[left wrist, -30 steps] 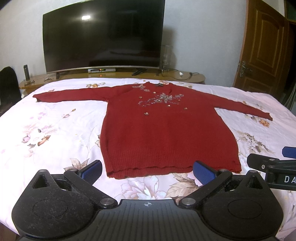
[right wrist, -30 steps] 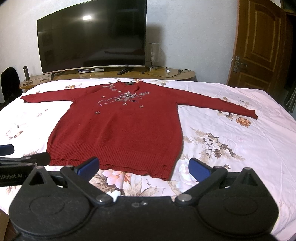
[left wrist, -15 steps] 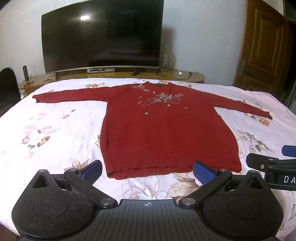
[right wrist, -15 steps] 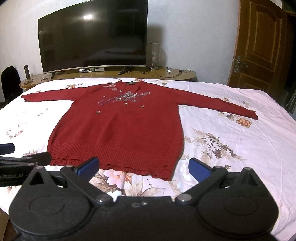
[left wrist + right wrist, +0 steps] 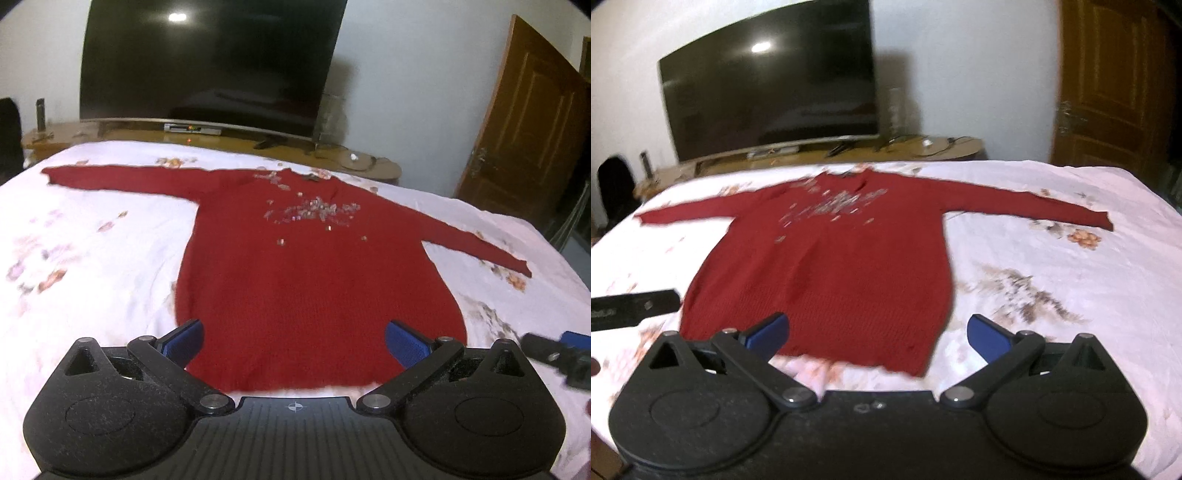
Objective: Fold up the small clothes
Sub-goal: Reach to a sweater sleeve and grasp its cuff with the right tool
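Observation:
A red long-sleeved sweater [image 5: 306,280] with sequins on its chest lies flat on the bed, face up, both sleeves spread wide; it also fills the right wrist view [image 5: 834,266]. My left gripper [image 5: 293,341] is open, its blue pads hovering over the hem's left and middle part. My right gripper [image 5: 877,336] is open over the hem's right corner. Nothing is held. The right gripper's tip [image 5: 561,350] pokes in at the left view's right edge, and the left gripper's finger [image 5: 631,306] shows at the right view's left edge. Both views are motion-blurred.
The bed carries a white floral sheet [image 5: 92,266]. Behind it stands a low wooden cabinet [image 5: 362,166] with a large dark television [image 5: 210,62]. A brown door [image 5: 524,129] is at the right, and a dark chair [image 5: 613,188] at the far left.
Both grippers have moved forward and lower toward the sweater's hem, which now sits between their pads. The views tilted and blurred with the motion. The sweater has not moved.

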`<state>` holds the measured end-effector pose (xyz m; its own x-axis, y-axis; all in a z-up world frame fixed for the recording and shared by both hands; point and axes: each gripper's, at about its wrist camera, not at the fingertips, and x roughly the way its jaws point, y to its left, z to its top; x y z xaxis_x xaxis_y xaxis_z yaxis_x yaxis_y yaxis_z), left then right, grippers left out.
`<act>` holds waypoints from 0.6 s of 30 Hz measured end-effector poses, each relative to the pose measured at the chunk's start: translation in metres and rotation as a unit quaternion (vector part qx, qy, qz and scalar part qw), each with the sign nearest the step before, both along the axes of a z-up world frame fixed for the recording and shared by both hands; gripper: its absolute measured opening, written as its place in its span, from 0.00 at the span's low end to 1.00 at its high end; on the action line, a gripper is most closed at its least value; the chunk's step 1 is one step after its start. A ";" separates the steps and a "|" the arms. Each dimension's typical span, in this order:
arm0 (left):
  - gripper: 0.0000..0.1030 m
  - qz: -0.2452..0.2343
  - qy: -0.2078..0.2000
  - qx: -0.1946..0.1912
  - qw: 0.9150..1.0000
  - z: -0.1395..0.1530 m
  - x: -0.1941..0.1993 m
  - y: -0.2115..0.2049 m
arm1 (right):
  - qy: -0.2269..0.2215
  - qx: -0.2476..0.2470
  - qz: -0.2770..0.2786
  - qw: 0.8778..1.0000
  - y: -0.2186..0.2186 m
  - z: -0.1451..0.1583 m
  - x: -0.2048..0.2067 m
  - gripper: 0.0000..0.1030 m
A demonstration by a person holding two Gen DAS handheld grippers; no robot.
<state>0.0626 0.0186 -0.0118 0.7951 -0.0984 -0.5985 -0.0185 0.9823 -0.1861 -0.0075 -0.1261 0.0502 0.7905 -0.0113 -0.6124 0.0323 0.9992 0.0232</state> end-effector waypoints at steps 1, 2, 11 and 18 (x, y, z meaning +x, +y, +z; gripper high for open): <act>1.00 -0.002 -0.009 0.007 1.000 -0.001 0.011 -0.001 | -0.004 0.005 -0.006 1.000 -0.011 0.001 0.007 0.98; 1.00 0.000 -0.018 0.014 1.000 -0.002 0.022 -0.003 | -0.013 0.010 -0.015 1.000 -0.023 0.002 0.015 0.97; 1.00 0.045 -0.026 -0.012 0.999 -0.035 0.157 0.000 | -0.055 0.133 -0.127 0.981 -0.174 -0.016 0.126 0.73; 1.00 0.053 -0.011 0.013 0.998 -0.064 0.232 -0.014 | -0.066 0.169 -0.251 0.951 -0.296 -0.070 0.215 0.54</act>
